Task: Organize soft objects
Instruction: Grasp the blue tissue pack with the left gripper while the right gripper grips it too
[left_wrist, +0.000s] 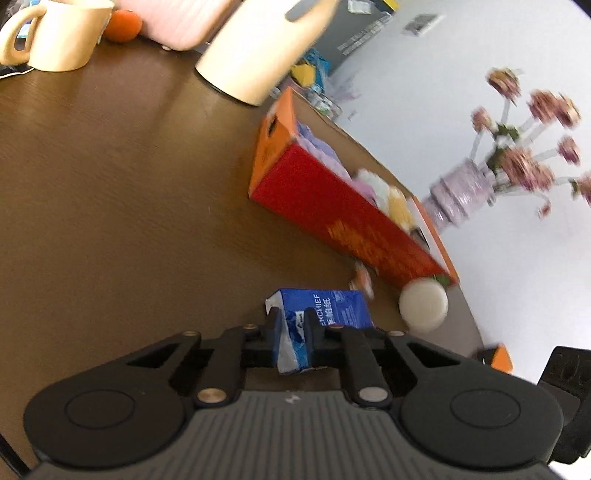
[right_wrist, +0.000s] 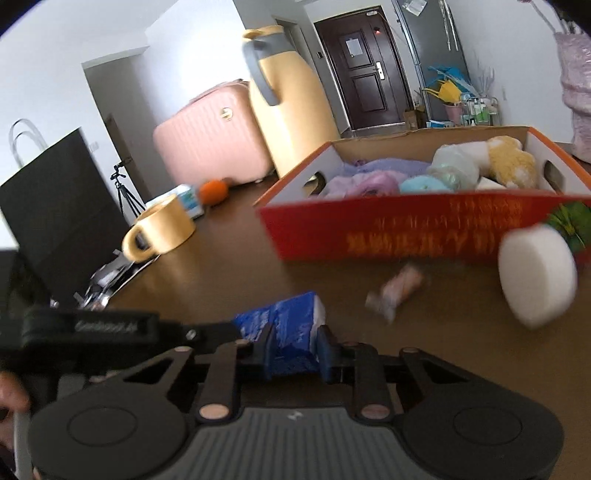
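Note:
A blue tissue pack (left_wrist: 332, 308) lies on the brown table (left_wrist: 110, 203) just in front of both tools. My left gripper (left_wrist: 293, 326) is shut on the pack's near end, its white-and-blue wrapper squeezed between the fingers. In the right wrist view my right gripper (right_wrist: 295, 349) is also shut on the tissue pack (right_wrist: 284, 321), crumpling it. A red and orange cardboard box (right_wrist: 406, 229) behind it holds soft items: purple cloth (right_wrist: 369, 177), a yellow plush (right_wrist: 511, 158) and pale bundles. A white round sponge (right_wrist: 535, 275) and a small wrapped piece (right_wrist: 397, 288) lie in front of the box.
A cream mug (right_wrist: 162, 229), a tall cream jug (right_wrist: 291, 110), an orange fruit (right_wrist: 214, 192), a pink suitcase (right_wrist: 210, 144) and a black bag (right_wrist: 55, 206) stand at the back and left. A vase of flowers (left_wrist: 461, 192) is beyond the box.

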